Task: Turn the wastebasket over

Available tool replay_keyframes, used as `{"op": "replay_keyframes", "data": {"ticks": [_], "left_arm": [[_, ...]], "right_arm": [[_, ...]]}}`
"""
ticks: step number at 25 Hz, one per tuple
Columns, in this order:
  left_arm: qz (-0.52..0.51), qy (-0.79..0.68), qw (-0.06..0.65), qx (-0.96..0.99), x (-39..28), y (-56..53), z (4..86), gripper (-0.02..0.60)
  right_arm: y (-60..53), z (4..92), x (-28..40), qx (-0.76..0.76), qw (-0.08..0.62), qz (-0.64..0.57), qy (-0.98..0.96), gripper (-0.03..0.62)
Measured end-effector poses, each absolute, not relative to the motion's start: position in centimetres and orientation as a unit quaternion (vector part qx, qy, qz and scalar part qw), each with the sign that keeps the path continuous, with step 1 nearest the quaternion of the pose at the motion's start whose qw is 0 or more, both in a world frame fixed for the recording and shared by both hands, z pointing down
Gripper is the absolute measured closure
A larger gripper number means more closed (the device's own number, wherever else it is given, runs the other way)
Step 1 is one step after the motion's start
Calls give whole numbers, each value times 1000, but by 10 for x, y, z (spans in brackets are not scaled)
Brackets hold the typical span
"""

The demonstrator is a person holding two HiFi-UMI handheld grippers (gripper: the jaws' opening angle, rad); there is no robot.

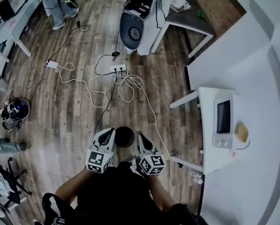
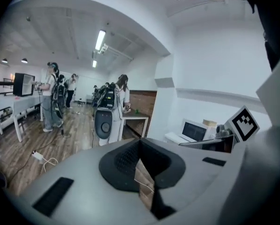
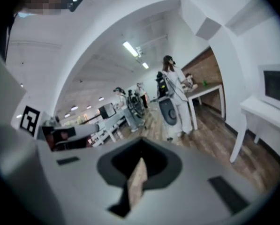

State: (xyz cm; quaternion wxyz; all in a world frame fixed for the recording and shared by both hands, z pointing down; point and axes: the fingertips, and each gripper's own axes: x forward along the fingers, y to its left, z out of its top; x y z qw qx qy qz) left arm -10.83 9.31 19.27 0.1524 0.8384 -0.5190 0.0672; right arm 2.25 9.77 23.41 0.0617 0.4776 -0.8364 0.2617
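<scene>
The small round black wastebasket (image 1: 124,136) stands on the wood-plank floor (image 1: 74,116) toward 6 o'clock in the head view. The left gripper (image 1: 110,133) sits at its 9 o'clock and the right gripper (image 1: 141,139) at its 3 o'clock. Both grippers' jaws are nearly together, holding nothing. Tangled white cables (image 1: 125,86) lie at the wastebasket's 12 o'clock.

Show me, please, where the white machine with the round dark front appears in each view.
Head view: the white machine stands top centre.
Left gripper view: the white machine is left of centre.
Right gripper view: the white machine is just right of centre.
Shared landmark: the white-legged table beside it.
</scene>
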Motion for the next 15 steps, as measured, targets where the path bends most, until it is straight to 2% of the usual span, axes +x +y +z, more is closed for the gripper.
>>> {"op": "replay_keyframes", "data": {"ticks": [7,15], "left_arm": [[28,-558,50,828,-120,133,118,549],[27,-550,68,832,-113,141,127,549]], "right_arm": [[145,156,24,506,-7,190,-842,562],[165,164,19,508,0,202,-838,562]]}}
